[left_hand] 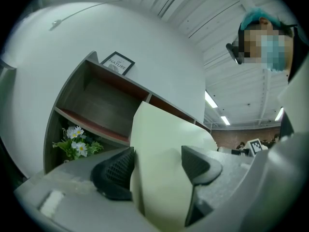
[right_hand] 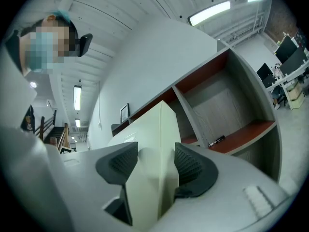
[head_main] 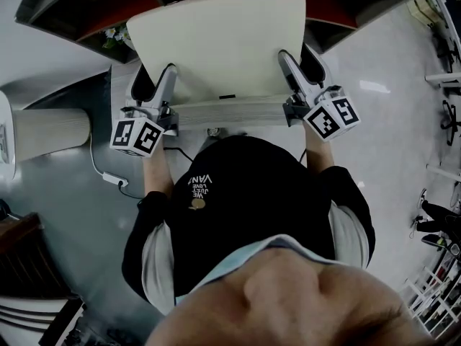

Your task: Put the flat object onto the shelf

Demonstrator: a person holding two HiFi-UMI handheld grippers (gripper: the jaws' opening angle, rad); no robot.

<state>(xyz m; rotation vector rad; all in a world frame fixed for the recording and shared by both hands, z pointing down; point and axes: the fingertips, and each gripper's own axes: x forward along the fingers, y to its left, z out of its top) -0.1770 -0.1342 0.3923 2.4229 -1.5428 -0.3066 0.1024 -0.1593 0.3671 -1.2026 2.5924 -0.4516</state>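
A cream board [head_main: 216, 49] is held in the upper middle of the head view, off any support, in front of the shelf [head_main: 108, 21] that runs along the top edge of the frame. It is gripped on both sides. The left hand-held gripper [head_main: 157, 79] is closed on the board's left edge, and in the left gripper view the ribbed pads [left_hand: 116, 170] are seen pressed against both faces. The right hand-held gripper [head_main: 302, 67] is closed on the right edge in the same way, with the board filling the gap between its pads [right_hand: 186, 166].

In the left gripper view an empty compartment is seen at the upper left, flowers [left_hand: 75, 141] in the one below it, and a framed picture [left_hand: 117, 63] on top. In the right gripper view a small dark item [right_hand: 216, 140] is seen lying on a red-brown ledge at the right.

The board is judged to be stiff, since no sag is shown between the two grips, and fairly light for its width. Its faces look smooth, so slipping or pivoting in the pads is to be expected if one side is released first. Opposite side edges, taken at matching points as here, are judged the best hold, with the far edge left free to be led into a compartment.
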